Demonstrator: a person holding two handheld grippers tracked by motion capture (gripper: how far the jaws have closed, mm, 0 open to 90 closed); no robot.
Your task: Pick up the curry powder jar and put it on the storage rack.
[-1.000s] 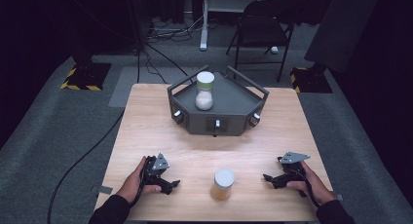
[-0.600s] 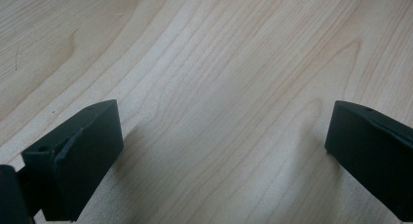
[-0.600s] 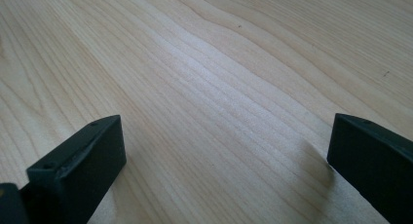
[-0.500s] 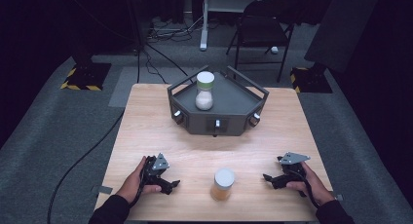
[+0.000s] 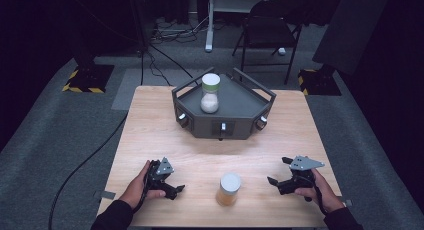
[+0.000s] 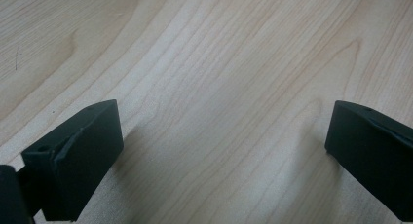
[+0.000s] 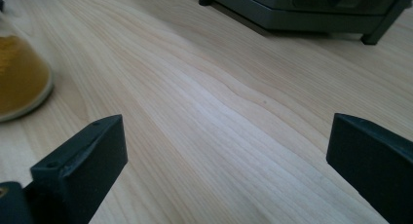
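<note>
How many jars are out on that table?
2. One jar with orange powder stands on the bare wood near the front edge, between the two tongs. The other, the jar with white contents, stands in the dark grey tray farther back.

Bare table (image 5: pixel 200 155) between grippers; jar (image 5: pixel 228 189) (upright) only obstacle.

A: What's around the wooden table (image 5: pixel 150 125)?
B: Dark grey tray (image 5: pixel 240 97) at its far middle, white-powder jar (image 5: pixel 210 93) upright inside. Folding chair (image 5: pixel 270 20) beyond, floor cables (image 5: pixel 85 160) left.
</note>
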